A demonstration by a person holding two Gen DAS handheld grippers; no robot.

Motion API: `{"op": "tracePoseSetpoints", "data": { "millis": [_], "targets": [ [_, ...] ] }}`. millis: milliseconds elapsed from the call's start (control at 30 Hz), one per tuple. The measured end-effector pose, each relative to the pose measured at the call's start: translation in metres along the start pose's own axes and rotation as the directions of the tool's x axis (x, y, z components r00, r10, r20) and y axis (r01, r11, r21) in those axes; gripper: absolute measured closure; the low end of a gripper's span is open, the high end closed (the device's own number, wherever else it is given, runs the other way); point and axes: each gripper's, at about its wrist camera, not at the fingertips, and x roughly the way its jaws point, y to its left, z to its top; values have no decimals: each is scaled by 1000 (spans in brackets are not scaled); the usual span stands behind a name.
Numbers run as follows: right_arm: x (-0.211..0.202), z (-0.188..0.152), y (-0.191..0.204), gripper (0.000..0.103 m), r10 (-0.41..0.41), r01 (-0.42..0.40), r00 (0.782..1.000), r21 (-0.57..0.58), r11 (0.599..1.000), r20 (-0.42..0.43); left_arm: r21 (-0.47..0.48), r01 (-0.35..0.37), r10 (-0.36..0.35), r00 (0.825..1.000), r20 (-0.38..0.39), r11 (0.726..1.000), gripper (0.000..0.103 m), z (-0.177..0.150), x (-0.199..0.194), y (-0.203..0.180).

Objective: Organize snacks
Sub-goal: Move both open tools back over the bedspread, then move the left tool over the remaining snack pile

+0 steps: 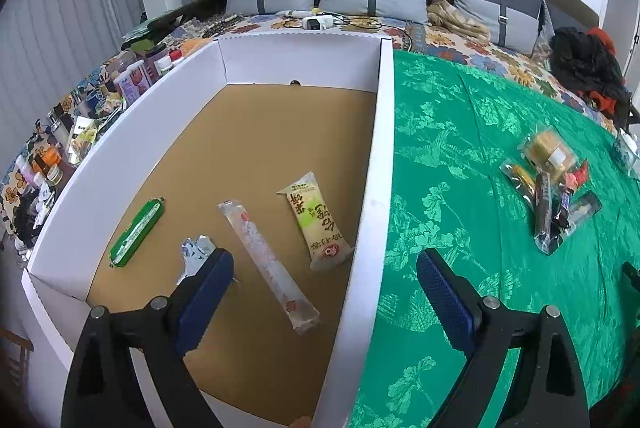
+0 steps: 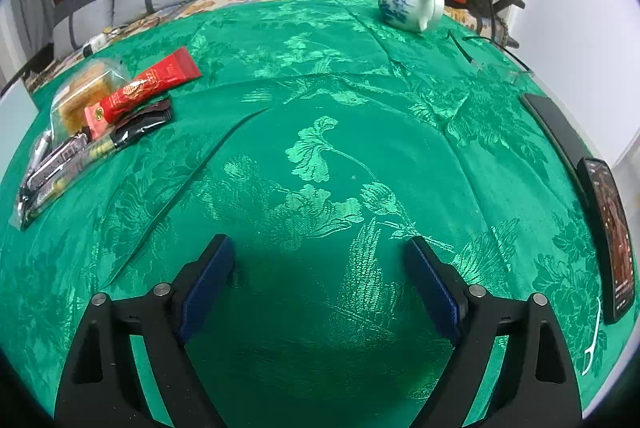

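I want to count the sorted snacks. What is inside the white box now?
Four packets lie on the brown floor of the box: a green one, a crumpled silver one, a long clear one and a yellow one. The left gripper hides the near edge.

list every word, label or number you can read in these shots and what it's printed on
No text here reads cleanly enough to quote.
Cream snack packet in the white box: large dark characters, seen upside down, unreadable.
Red packet on the green cloth: gold emblem, print too small.
Dark bar wrappers: lettering blurred.
Phone: screen text too small.
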Motion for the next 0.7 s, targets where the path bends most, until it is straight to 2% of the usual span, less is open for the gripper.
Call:
{"op": "tracePoseSetpoints", "data": {
  "millis": [167, 267, 300, 367, 400, 467, 500, 567, 633, 667, 700],
  "targets": [
    [0, 0, 0, 13, 0, 0, 1000, 1, 1000, 0, 11, -2, 3, 1000, -14, 1000, 11, -3, 3, -3],
    [0, 0, -1, 13, 1, -1, 1000, 0, 1000, 0, 17, -35, 34, 999, 41, 999, 11, -3, -7, -5],
    [0, 0, 0, 13, 1, -1, 1000, 0, 1000, 0, 10, -63, 61, 993, 101, 998, 11, -2, -19, -8],
    [0, 1, 0, 13, 2, -2, 1000, 1, 1000, -1, 11, -106, 100, 962, 253, 994, 10, -2, -52, -20],
    [0, 1, 0, 13, 2, -2, 1000, 2, 1000, -1, 18, -104, 94, 948, 303, 994, 9, -3, -64, -26],
    [0, 1, 0, 13, 2, -2, 1000, 2, 1000, -1, 65, -72, 41, 922, 385, 995, 1, -4, -90, -49],
    [0, 1, -1, 13, 2, -2, 1000, 2, 1000, -1, 89, -55, 15, 917, 399, 995, 0, -4, -97, -59],
    [0, 1, 0, 13, 2, -2, 1000, 2, 1000, -1, 142, 0, -56, 918, 392, 990, 0, -8, -104, -82],
    [0, 1, -1, 13, 2, -2, 1000, 2, 1000, -1, 203, 87, -152, 933, 328, 975, 0, -15, -99, -107],
    [0, 1, 0, 13, 2, -2, 1000, 2, 1000, -1, 232, 140, -201, 943, 265, 963, 0, -23, -89, -123],
    [0, 1, -1, 13, 2, -2, 1000, 2, 1000, -1, 243, 167, -223, 949, 223, 955, 0, -28, -81, -132]
  ]
}}
